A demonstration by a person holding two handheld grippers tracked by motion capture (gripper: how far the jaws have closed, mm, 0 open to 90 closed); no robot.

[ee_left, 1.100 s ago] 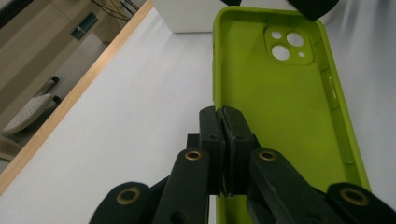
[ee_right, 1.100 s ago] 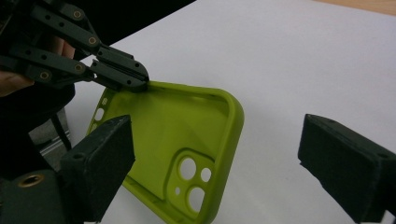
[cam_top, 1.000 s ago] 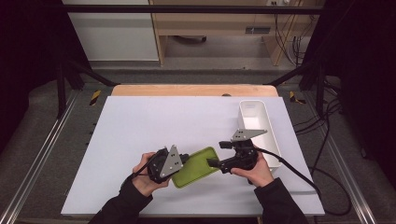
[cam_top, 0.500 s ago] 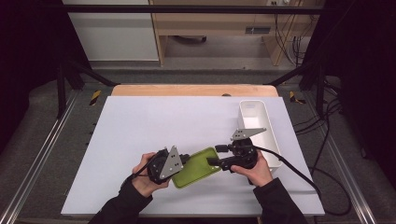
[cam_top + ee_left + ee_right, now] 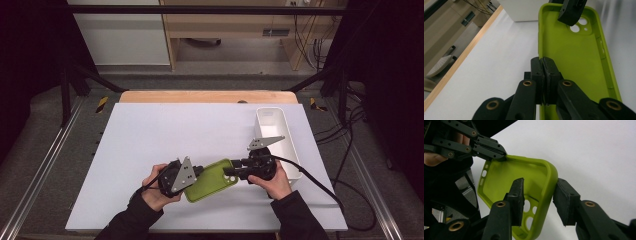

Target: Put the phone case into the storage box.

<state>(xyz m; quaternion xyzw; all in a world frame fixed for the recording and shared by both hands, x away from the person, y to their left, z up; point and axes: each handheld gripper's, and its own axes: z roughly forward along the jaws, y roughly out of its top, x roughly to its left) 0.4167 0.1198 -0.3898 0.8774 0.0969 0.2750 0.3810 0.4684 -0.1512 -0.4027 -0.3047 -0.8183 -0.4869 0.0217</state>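
1. White table (image 5: 150,150) carried everything; its wooden far edge (image 5: 207,96) ran across the top of the sheet in the high view.
2. White bin (image 5: 275,130), long and narrow, sat at the right side of the table with its long axis running away from the person. Its near end was hidden behind the right gripper and hand.
3. Green phone case (image 5: 212,179) lay near the front edge of the table between both grippers, open side up. Its long axis ran diagonally, from near-left to far-right in the high view. The camera cut-out end pointed toward the bin and the right gripper. Its near-left end was partly covered by the left gripper's grey plate.
4. Left gripper (image 5: 543,67) was clenched on the case's side wall, near the end away from the cut-outs; its pads pinched the rim flat together.
5. Right gripper (image 5: 537,200) straddled the wall at the cut-out corner, one jaw inside the case, one outside. Jaws had just been closing. A gap was visible beside the outer pad, so no firm grip yet; inner pad contact was hard to make out.
6. Cable (image 5: 320,185) trailed from the right gripper off the right edge of the table.
7. Case cut-outs (image 5: 579,25) were partly blocked by the right gripper's jaw in the left gripper view.
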